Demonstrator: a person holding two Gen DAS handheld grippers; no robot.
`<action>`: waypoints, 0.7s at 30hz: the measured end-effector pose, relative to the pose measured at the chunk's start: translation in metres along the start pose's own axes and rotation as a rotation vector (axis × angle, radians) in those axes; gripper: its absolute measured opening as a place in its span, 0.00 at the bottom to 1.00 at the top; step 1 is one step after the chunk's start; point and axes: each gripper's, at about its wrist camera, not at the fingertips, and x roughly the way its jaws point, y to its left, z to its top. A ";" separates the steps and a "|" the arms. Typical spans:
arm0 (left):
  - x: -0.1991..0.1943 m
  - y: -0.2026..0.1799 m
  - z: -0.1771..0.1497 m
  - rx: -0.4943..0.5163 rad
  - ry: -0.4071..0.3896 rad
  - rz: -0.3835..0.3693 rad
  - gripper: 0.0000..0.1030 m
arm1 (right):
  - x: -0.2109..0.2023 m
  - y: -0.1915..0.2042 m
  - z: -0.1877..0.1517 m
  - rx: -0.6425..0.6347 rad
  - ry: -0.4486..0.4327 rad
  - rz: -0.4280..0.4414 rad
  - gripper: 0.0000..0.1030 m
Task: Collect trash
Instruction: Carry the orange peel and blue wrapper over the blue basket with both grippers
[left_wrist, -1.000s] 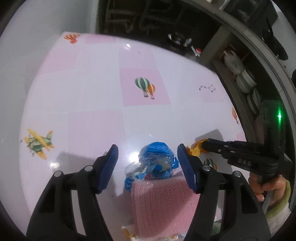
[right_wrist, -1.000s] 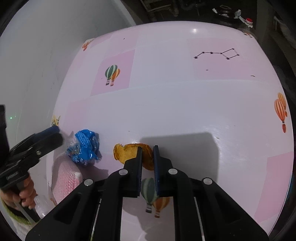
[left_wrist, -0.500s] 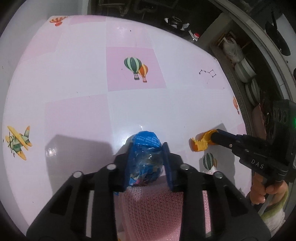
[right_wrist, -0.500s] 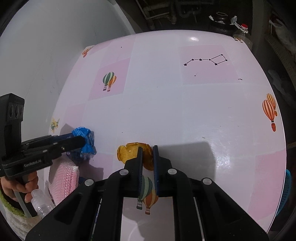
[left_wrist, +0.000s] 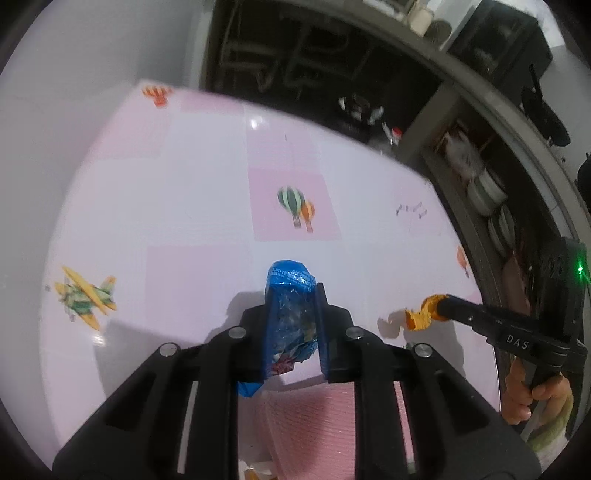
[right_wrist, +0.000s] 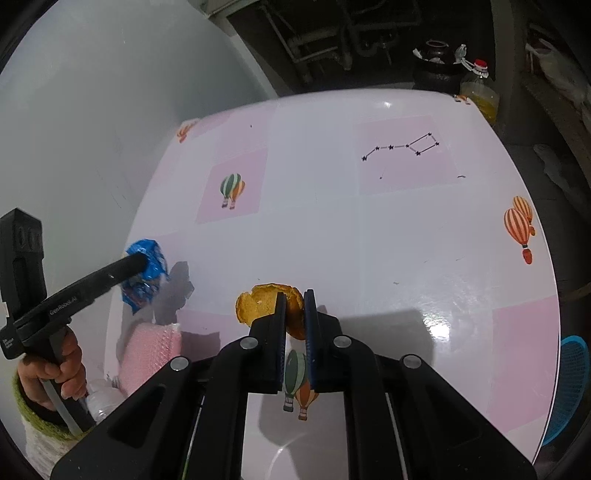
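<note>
Blue wrapper (left_wrist: 291, 314) crinkly, light, slippery; my left tongs (left_wrist: 293, 302) closing on its middle, above pink cloth (left_wrist: 332, 421). Right tongs (right_wrist: 294, 314) clenched on orange peel (right_wrist: 258, 304), right of cloth, brittle.

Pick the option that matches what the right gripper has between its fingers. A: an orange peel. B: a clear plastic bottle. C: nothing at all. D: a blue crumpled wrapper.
A: the right gripper is pinched on the orange peel, while the blue crumpled wrapper sits in the left gripper, whose jaws are closing on it.
</note>
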 end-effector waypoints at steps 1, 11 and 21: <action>-0.008 -0.001 0.001 0.002 -0.024 0.006 0.17 | -0.005 -0.001 0.000 0.002 -0.008 0.007 0.09; -0.088 -0.039 0.000 0.090 -0.211 0.044 0.17 | -0.060 -0.019 -0.014 0.048 -0.102 0.067 0.09; -0.116 -0.141 -0.023 0.304 -0.196 -0.113 0.17 | -0.137 -0.076 -0.084 0.179 -0.241 0.087 0.09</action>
